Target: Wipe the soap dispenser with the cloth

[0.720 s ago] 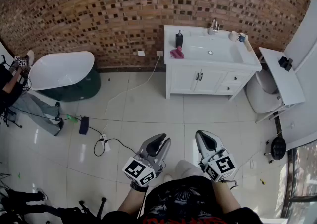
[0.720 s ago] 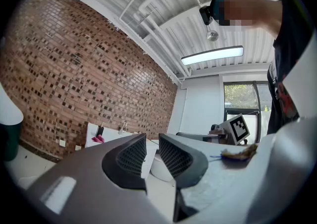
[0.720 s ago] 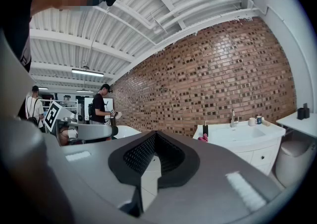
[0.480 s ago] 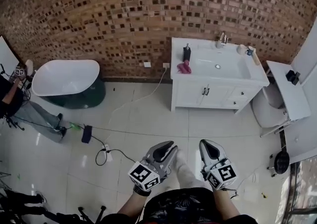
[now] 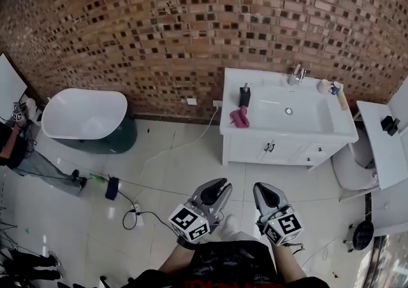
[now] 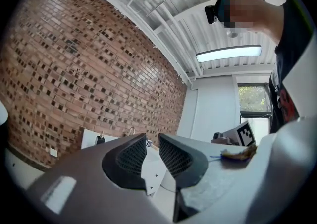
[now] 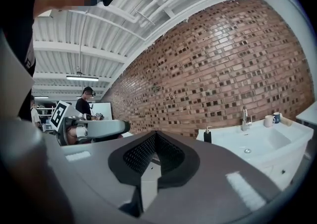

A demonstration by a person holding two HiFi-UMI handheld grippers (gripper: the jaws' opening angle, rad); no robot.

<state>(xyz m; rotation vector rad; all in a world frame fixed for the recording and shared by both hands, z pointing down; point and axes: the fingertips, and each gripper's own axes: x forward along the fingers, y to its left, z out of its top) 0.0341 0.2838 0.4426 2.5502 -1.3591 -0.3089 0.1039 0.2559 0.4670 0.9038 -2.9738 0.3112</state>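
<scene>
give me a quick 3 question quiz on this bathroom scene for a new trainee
1. True or false: the crumpled pink cloth lies on the white vanity countertop, near the black pump soap dispenser.
2. Which has its jaws apart? A: left gripper. B: right gripper. C: neither.
3. Fill in: the white oval bathtub stands against the ___ wall.

Key: 1 true; 2 A; 3 brick.
</scene>
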